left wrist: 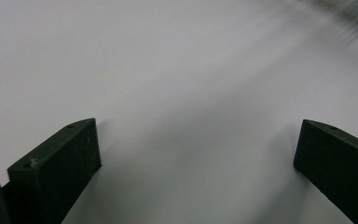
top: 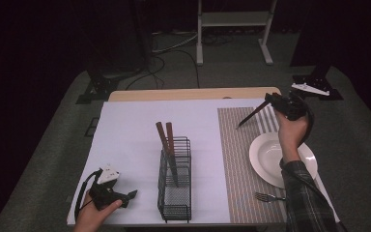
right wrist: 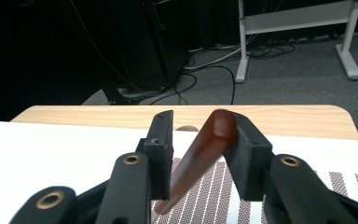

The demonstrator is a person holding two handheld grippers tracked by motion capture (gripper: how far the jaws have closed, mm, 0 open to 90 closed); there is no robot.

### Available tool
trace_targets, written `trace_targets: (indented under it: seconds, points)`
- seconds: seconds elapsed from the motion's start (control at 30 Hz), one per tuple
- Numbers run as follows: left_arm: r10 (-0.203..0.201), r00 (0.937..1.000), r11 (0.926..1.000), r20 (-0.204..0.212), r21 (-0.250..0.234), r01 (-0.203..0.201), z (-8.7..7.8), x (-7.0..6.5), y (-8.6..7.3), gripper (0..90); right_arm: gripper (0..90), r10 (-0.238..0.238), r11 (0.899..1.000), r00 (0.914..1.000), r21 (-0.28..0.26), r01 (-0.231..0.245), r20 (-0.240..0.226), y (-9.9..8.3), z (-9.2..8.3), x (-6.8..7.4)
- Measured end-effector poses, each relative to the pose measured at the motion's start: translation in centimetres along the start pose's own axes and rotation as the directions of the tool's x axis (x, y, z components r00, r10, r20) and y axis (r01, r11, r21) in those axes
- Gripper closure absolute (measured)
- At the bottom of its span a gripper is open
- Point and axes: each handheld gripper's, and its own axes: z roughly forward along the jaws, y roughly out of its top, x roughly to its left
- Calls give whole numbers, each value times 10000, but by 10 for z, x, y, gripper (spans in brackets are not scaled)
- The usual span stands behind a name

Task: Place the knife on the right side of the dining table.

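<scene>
At the upper right of the high view, my right gripper (top: 269, 100) hangs above the striped placemat (top: 241, 154), a brown-handled utensil (right wrist: 200, 154) slanting between jaws parted around it, leaning on one pad, the other clear. At lower left my left gripper (top: 125, 195) rests released over white paper (top: 130, 130), beside the wire caddy (top: 175, 186)

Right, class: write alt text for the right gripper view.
A brown wooden-handled utensil leans between the right gripper's black jaws, resting against one and clear of the other. Below lies a striped placemat; beyond, the table's wooden edge.
</scene>
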Motion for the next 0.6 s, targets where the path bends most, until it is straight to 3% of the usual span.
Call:
trace_targets:
  seconds: [0.6]
  points:
    - [-3, 10000, 10000, 3, -2, 3, 0, 0, 0, 0, 526, 687, 9973, 9976, 283, -684, -84, -8, -1, -21]
